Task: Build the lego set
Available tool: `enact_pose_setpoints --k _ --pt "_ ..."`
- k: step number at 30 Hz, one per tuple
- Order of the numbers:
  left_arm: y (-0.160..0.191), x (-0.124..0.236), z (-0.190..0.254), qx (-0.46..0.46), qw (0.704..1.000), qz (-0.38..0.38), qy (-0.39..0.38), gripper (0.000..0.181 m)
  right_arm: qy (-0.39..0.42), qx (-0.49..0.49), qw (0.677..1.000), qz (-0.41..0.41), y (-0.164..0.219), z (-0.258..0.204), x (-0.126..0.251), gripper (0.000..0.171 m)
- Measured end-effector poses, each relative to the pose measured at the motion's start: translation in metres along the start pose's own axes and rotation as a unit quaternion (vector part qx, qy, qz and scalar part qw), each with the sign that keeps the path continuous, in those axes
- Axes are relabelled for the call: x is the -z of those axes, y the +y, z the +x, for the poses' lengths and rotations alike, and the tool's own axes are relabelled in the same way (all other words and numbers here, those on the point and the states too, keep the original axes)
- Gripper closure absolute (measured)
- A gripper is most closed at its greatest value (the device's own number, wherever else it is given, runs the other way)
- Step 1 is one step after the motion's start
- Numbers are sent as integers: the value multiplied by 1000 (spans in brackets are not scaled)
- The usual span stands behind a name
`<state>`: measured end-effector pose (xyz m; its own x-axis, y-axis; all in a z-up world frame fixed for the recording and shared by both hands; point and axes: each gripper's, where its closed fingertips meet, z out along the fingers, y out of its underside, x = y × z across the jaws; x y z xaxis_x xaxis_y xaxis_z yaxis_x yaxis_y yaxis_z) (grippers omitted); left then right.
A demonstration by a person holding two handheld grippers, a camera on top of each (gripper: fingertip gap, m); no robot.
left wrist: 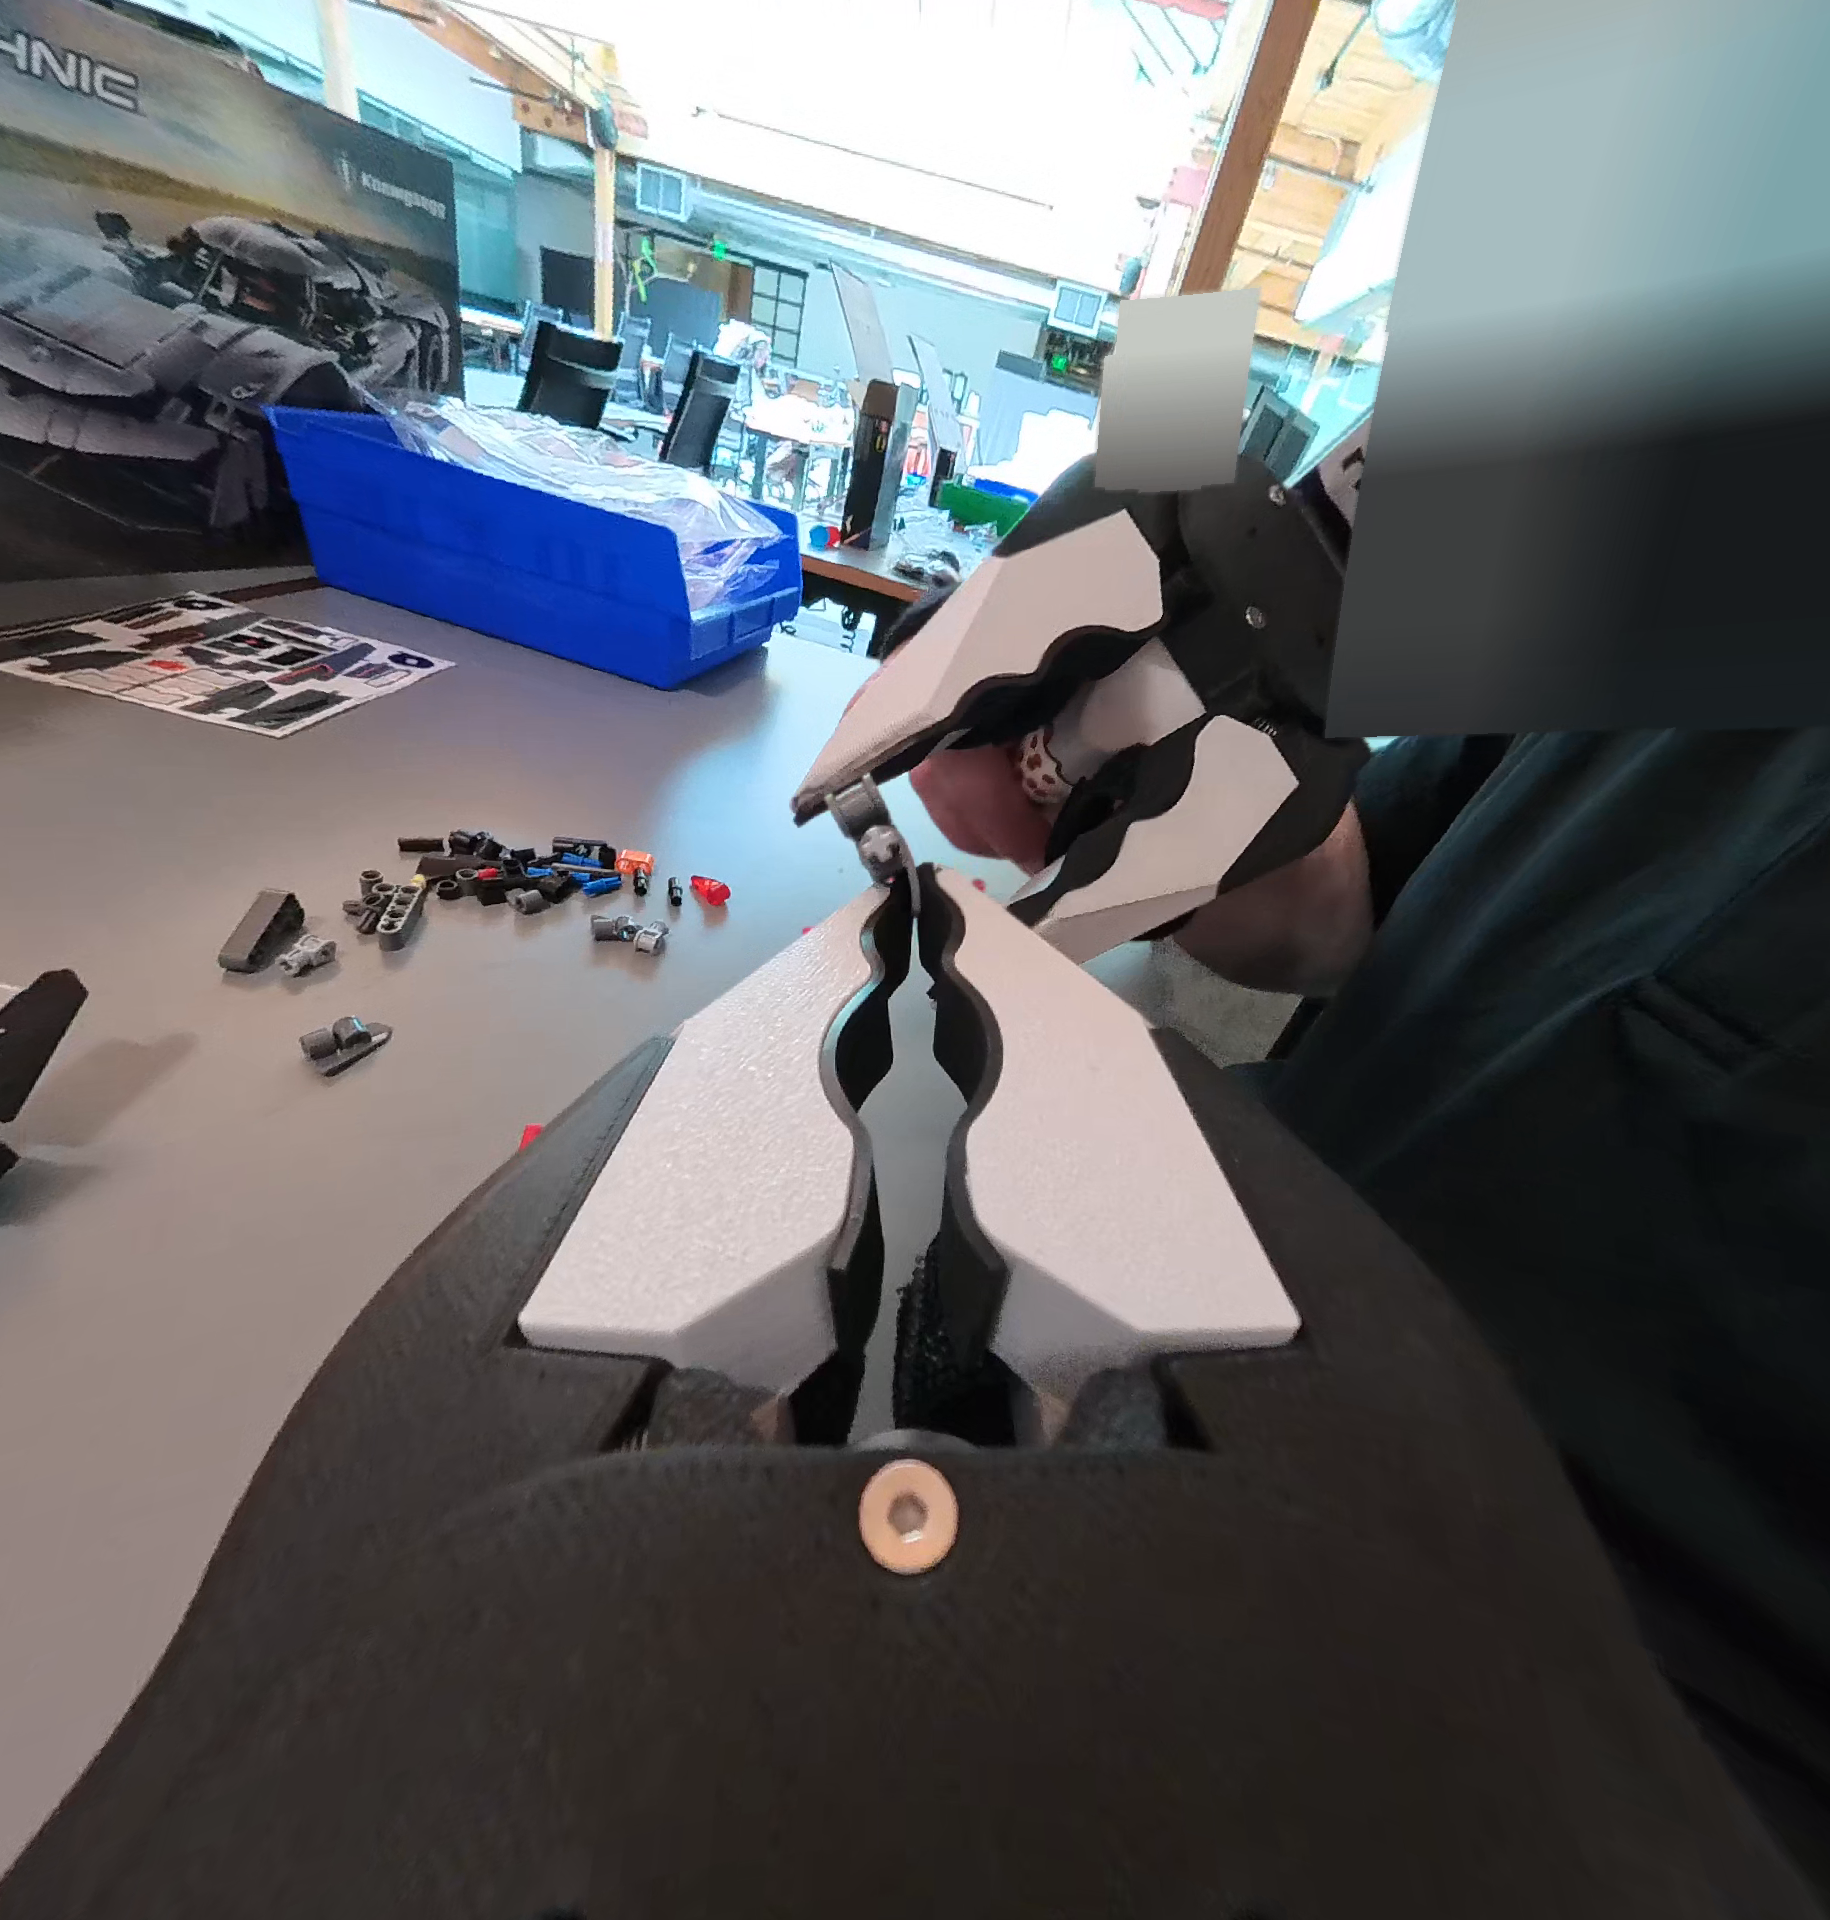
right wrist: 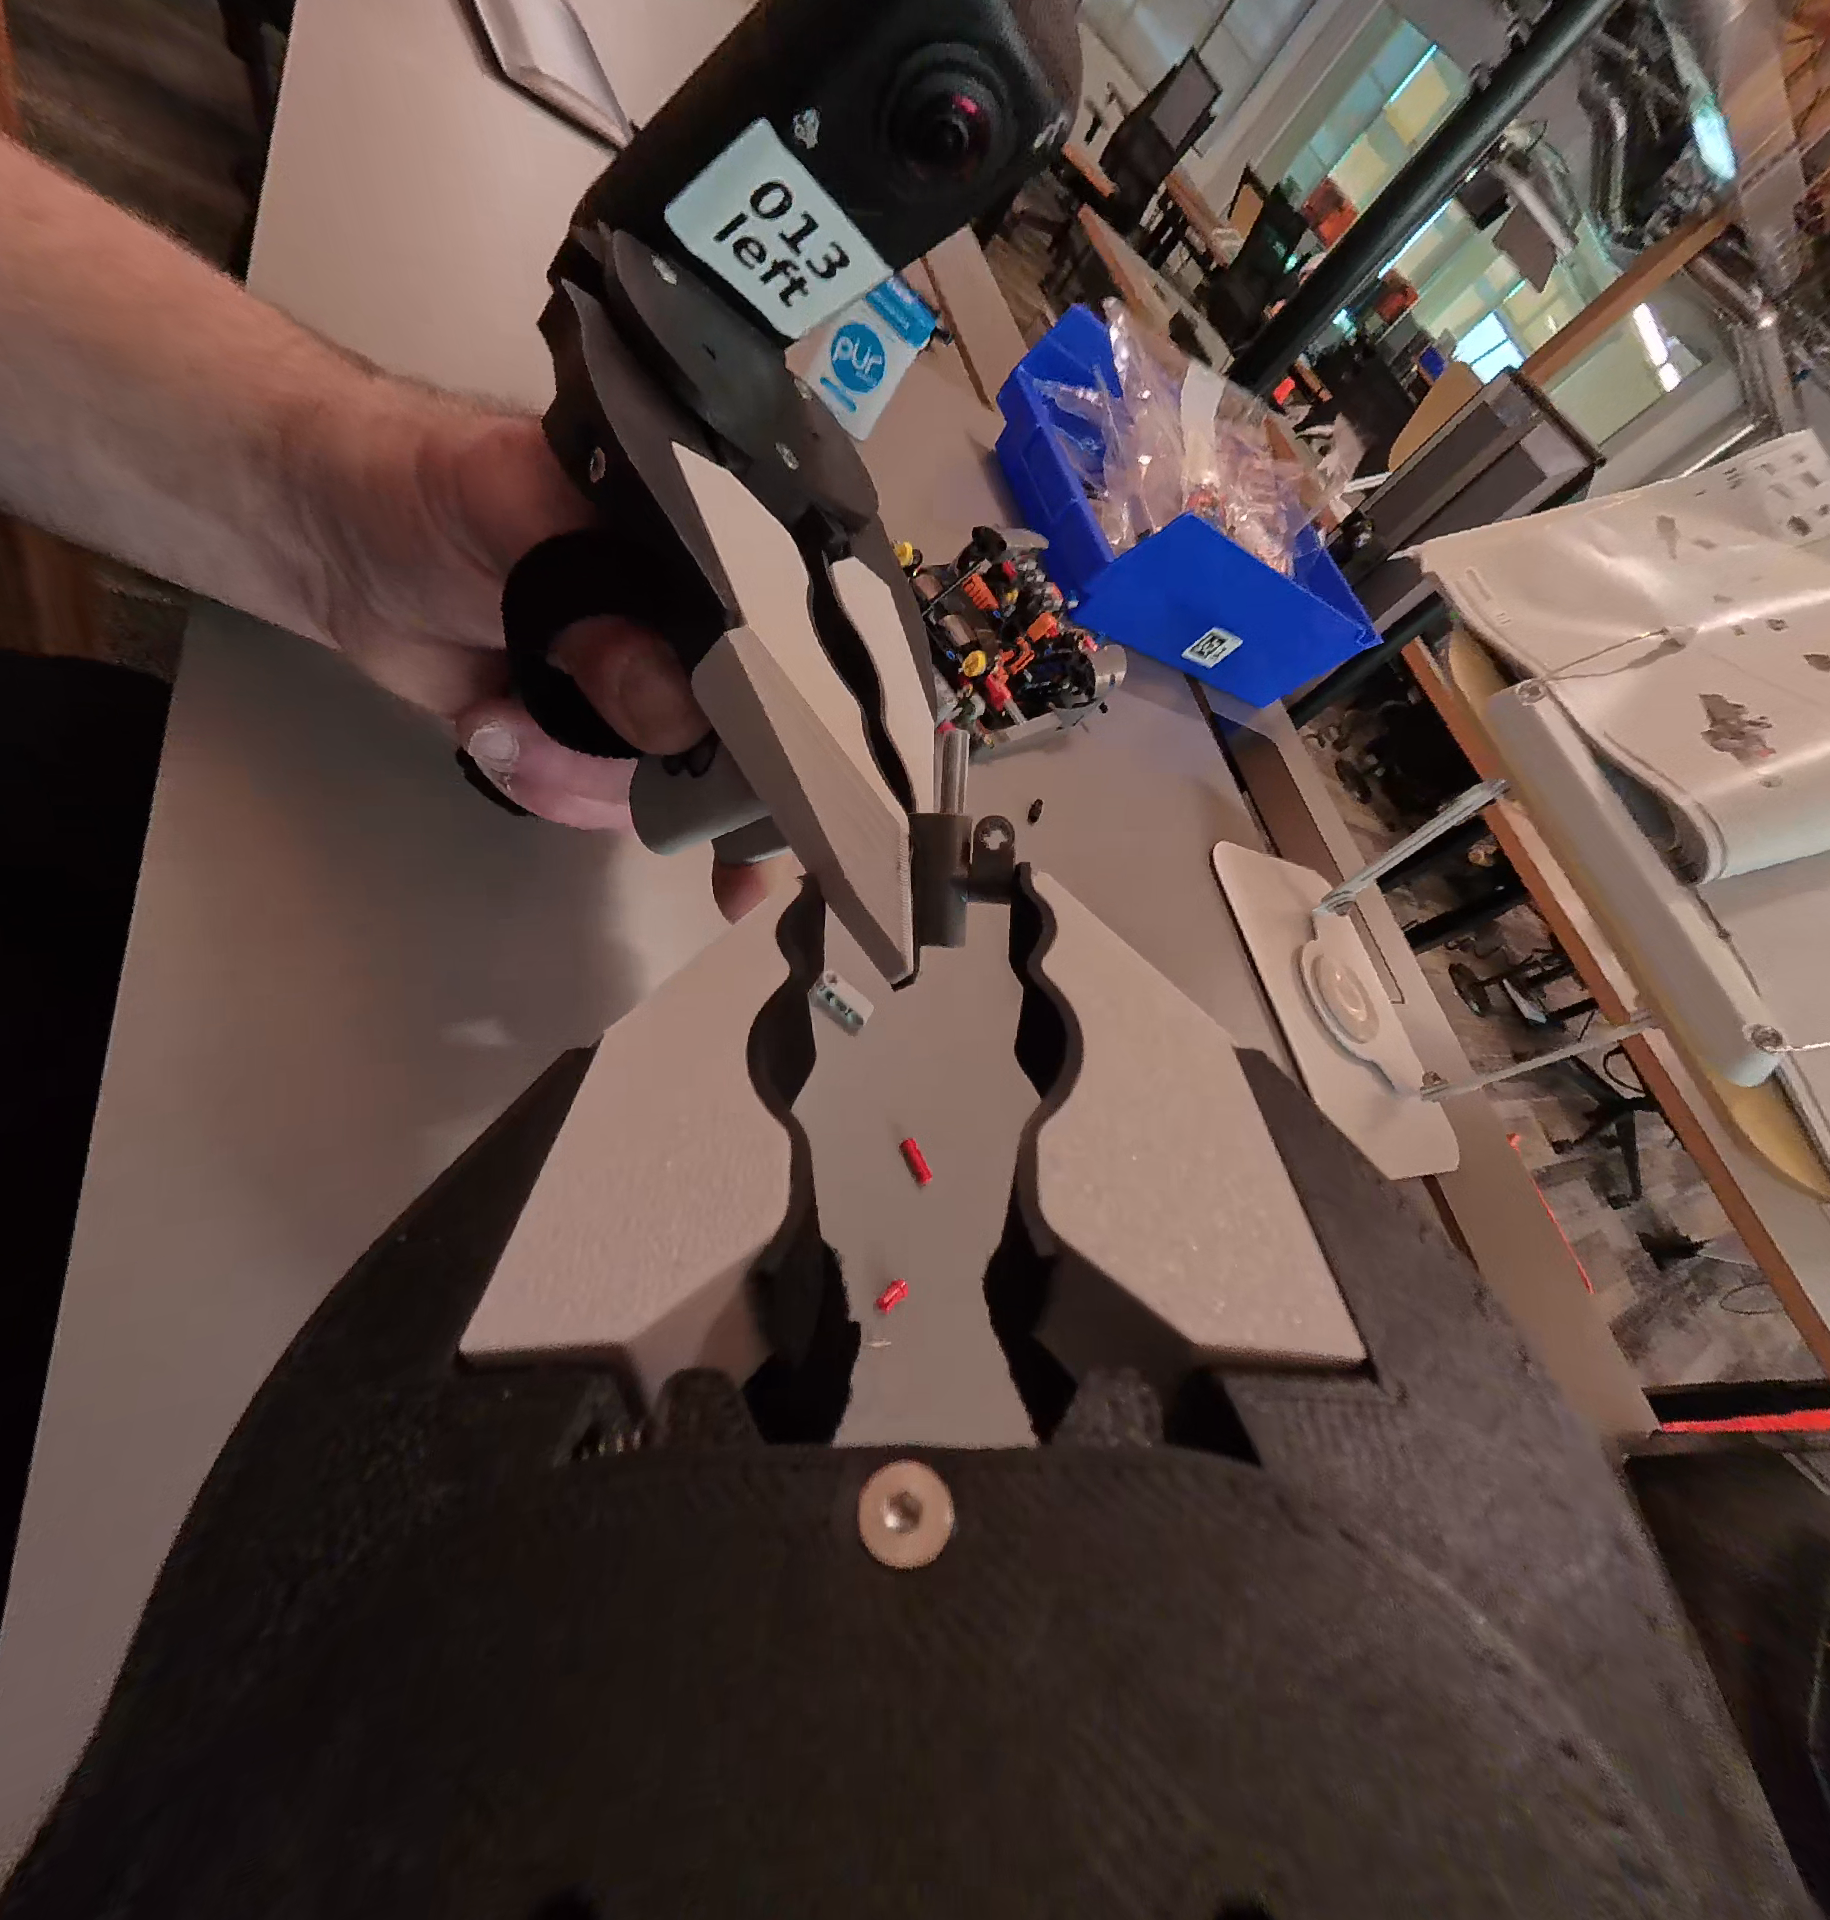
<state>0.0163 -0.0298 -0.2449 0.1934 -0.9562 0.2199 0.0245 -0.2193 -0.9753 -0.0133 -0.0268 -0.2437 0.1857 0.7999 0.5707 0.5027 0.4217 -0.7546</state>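
My left gripper (left wrist: 916, 888) is shut on a small grey connector piece (left wrist: 871, 831) and holds it in the air above the grey table (left wrist: 475, 1195). In the right wrist view the same piece (right wrist: 947, 862) has a short axle sticking up and a cross-hole lug. My right gripper (right wrist: 921, 894) is open, with its jaws on either side of the piece. Its right fingertip (right wrist: 1030, 888) touches the lug. The left gripper's fingers (right wrist: 807, 748) cover the other tip. A person's hand (right wrist: 423, 582) holds the left gripper.
Loose pieces (left wrist: 537, 873) lie on the table. Behind them are a blue bin (left wrist: 537, 551) with plastic bags, a sticker sheet (left wrist: 204, 660) and the set's box (left wrist: 163, 312). A part-built assembly (right wrist: 1015, 644), two red pins (right wrist: 916, 1161) and an instruction booklet on a stand (right wrist: 1669, 727) show. Less than 4 cm separates the two grippers' tips.
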Motion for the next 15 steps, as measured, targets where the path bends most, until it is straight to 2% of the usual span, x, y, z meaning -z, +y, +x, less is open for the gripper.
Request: enact_pose_setpoints --k 1,4,5,6,9,15 --pt "4 -1 -2 2 1000 -6 0 181 -5 2 1000 -8 3 -1 -1 137" --pt "1 -2 1 18 1000 13 9 181 -19 -21 1000 7 -1 -1 3 134" --pt "0 -2 2 13 1000 16 4 181 -27 -47 998 14 -4 1 5 115" --pt "-1 -2 4 8 1000 16 8 181 -40 -73 996 23 -5 4 9 110" --pt "3 -3 9 -12 1000 0 15 181 -73 -131 987 49 -7 13 23 130" --pt "-3 -13 28 -73 997 -18 35 181 -181 -252 945 105 -21 6 41 142"
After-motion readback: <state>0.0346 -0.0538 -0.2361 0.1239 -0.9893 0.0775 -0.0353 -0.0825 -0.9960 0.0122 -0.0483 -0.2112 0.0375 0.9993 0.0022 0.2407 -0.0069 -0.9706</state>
